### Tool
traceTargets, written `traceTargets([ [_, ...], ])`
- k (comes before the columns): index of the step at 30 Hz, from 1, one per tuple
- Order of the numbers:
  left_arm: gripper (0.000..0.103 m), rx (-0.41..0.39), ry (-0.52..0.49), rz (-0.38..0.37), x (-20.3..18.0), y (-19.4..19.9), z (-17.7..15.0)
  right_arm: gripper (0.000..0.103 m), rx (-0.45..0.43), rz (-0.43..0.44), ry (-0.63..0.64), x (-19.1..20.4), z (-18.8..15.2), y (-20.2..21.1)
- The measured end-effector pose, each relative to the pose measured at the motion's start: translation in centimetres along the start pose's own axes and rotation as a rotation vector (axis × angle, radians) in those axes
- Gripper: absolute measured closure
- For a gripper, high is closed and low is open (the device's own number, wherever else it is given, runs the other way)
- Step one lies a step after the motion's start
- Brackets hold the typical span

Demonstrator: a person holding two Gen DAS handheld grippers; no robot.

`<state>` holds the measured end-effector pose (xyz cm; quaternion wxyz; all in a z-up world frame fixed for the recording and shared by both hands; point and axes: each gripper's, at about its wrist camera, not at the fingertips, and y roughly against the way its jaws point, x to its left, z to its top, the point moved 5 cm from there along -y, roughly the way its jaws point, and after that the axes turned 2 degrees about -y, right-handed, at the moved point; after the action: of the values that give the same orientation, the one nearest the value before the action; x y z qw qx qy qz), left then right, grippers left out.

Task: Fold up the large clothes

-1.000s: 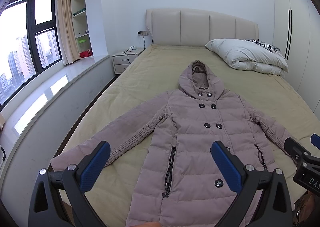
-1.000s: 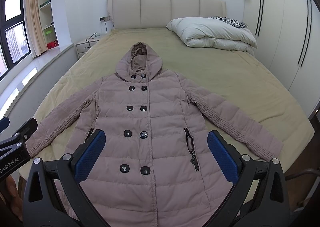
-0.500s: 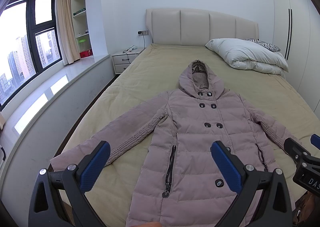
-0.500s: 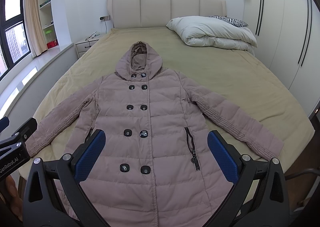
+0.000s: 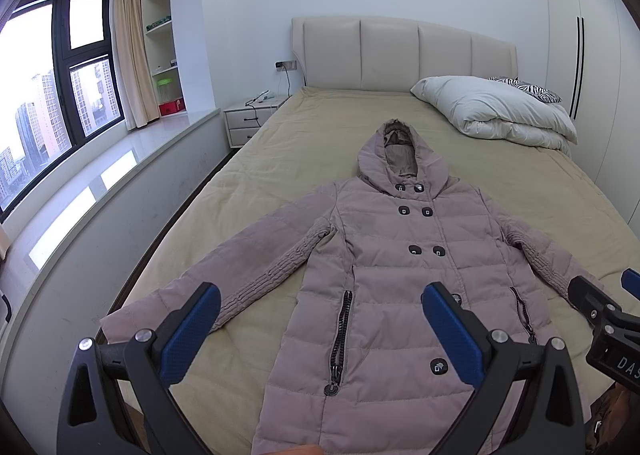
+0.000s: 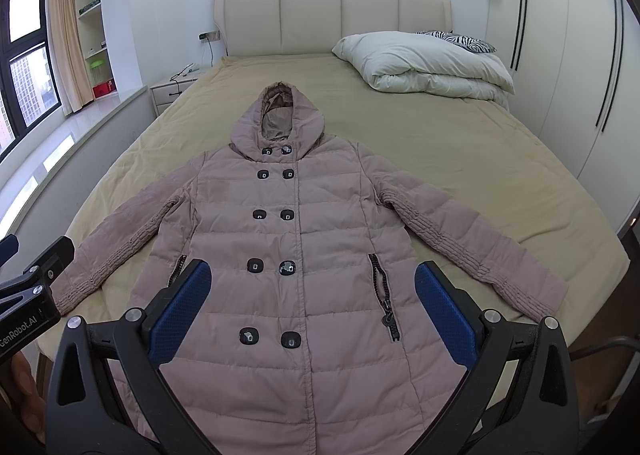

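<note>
A long mauve quilted coat [image 5: 400,275] [image 6: 304,239] with a hood, dark double buttons and two zip pockets lies flat and face up on the bed, both sleeves spread out. My left gripper [image 5: 320,315] hovers open above the coat's lower left part, blue pads wide apart with nothing between them. My right gripper [image 6: 312,295] hangs open over the coat's lower front, also holding nothing. The coat's hem is hidden behind the gripper frames in both wrist views.
The bed [image 6: 460,159] has a beige cover and a padded headboard. A folded white duvet [image 6: 424,67] and a zebra pillow lie at the far right. A nightstand [image 5: 252,119] and a window ledge [image 5: 100,183] run along the left; wardrobe doors [image 6: 580,55] line the right.
Both grippers have barely shifted; the coat sits slightly higher in the right wrist view. Nothing was taken hold of or let go.
</note>
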<state>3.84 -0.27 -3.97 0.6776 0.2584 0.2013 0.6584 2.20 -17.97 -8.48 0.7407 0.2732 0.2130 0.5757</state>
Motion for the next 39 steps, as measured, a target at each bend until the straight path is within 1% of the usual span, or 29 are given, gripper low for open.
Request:
traceTargets([
  [3,0.0,0.001,-0.001,0.0,0.0,0.0,0.1,0.0,0.001,0.0,-0.002,0.0,-0.6,-0.3],
  [24,0.0,0.005,0.0,0.001,0.0,-0.1,0.0,0.0,0.006,-0.001,-0.003,0.0,-0.9,-0.6],
  [27,0.0,0.008,0.005,0.004,0.1,-1.0,-1.3,0.0,0.012,-0.003,-0.005,-0.1,-1.5,-1.0],
  [28,0.0,0.016,0.016,-0.005,0.1,-1.3,-1.7,0.0,0.016,-0.005,-0.007,-0.1,-1.7,-1.2],
  [29,0.0,0.023,0.021,-0.011,0.2,-1.5,-1.5,0.0,0.02,-0.006,-0.008,-0.2,-1.8,-1.4],
  [30,0.0,0.035,0.027,-0.016,0.1,-2.5,-2.5,0.0,0.025,-0.007,-0.009,-0.3,-2.0,-1.6],
  [33,0.0,0.055,0.022,0.007,0.7,-4.2,-4.8,0.0,0.05,-0.009,-0.01,-0.4,-2.5,-2.6],
  [35,0.0,0.094,0.038,0.031,2.0,-5.5,-6.2,0.0,0.071,-0.01,-0.012,-0.5,-2.9,-3.6],
  [37,0.0,0.127,0.08,0.04,3.8,-6.5,-7.3,0.0,0.095,-0.008,-0.013,-0.5,-3.3,-4.5],
  [38,0.0,0.144,0.121,0.027,4.9,-7.2,-8.1,0.0,0.11,-0.007,-0.012,-0.3,-3.6,-5.2],
  [39,0.0,0.161,0.18,-0.003,6.1,-7.8,-8.9,0.0,0.12,-0.007,-0.01,-0.2,-3.8,-5.7],
])
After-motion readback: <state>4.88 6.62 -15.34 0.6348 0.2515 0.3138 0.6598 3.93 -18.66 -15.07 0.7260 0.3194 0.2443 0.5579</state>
